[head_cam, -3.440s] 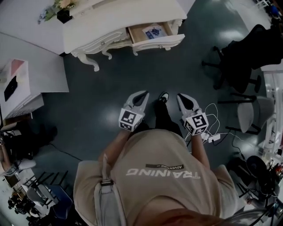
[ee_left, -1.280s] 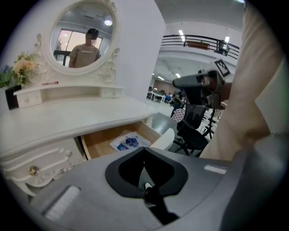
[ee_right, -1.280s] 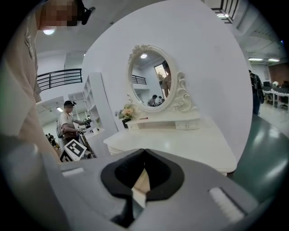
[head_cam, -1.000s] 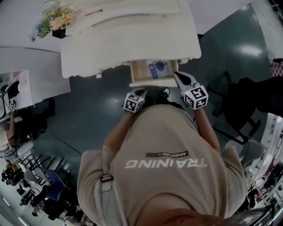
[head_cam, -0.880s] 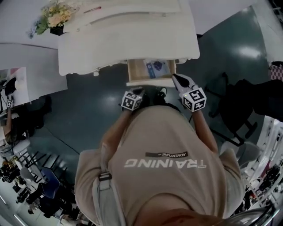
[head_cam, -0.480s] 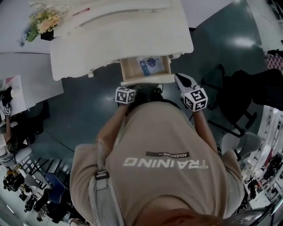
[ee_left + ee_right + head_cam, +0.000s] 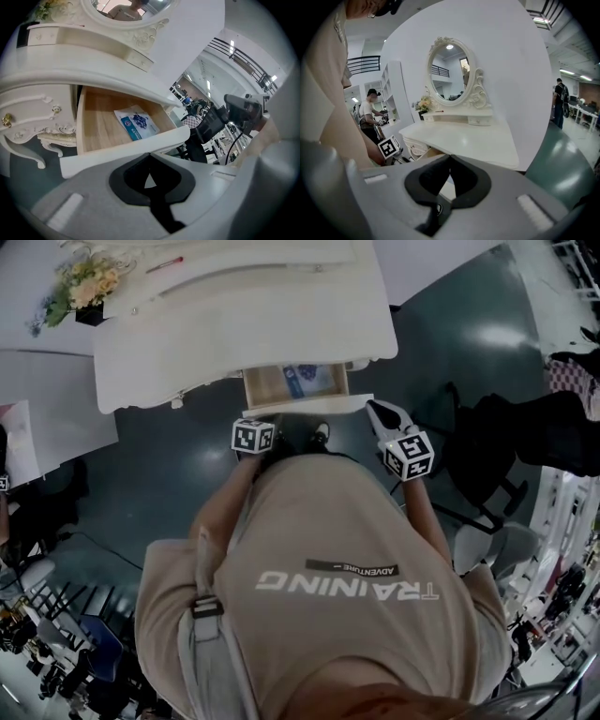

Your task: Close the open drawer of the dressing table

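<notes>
Find the drawer [image 7: 295, 382] of the dressing table [image 7: 244, 320] standing open, pulled out from under the front edge of the top toward the person, with a blue-and-white packet [image 7: 137, 123] lying flat on its wooden bottom. Place the left gripper [image 7: 150, 155] right at the drawer's white front panel, near the panel's left end in the head view; cannot confirm contact. Read its jaws as pressed together with nothing between them. Place the right gripper [image 7: 374, 410] just beside the right end of that panel, jaws likewise closed on nothing, pointing up toward the table top and the oval mirror [image 7: 450, 75]. Note bare dark floor [image 7: 159, 474] to the left of the drawer and beneath it, giving open room on that side. Note a black office chair [image 7: 506, 442] well apart on the right, and flowers [image 7: 80, 282] at the back left corner of the table top.
</notes>
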Available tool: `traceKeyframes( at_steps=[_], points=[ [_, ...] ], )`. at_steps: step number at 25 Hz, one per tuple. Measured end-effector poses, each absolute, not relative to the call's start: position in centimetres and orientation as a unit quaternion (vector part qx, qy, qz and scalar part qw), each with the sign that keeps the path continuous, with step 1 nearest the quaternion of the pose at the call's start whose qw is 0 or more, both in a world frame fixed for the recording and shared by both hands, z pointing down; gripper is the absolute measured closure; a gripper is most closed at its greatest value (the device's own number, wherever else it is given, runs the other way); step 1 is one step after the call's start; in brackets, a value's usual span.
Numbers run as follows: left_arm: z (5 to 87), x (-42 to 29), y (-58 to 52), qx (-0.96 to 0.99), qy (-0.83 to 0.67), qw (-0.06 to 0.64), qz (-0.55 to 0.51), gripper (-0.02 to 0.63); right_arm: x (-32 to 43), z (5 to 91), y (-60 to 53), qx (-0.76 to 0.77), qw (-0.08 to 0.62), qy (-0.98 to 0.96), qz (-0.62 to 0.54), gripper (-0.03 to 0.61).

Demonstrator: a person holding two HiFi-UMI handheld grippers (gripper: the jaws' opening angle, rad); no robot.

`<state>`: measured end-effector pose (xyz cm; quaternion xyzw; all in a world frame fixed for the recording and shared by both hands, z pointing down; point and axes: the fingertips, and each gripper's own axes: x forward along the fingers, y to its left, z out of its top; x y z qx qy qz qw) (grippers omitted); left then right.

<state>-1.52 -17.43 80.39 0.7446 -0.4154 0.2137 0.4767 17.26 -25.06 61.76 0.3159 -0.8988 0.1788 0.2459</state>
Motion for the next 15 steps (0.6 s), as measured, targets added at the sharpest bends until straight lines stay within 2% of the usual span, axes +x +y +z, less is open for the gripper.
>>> traceKeyframes(
  at_steps=[6,15],
  points=[
    [79.2,-3.4,-21.8,0.757,-0.412,0.466,0.202,0.615,15.8,62.5,-25.7,0.297,0.264,-0.901,0.177,0.575],
    [79.8,-1.8,-18.7,0.757,-0.311,0.519,0.247,0.614,12.3,63.0,-28.0,0.300,0.265,-0.897,0.187,0.575]
  ],
)
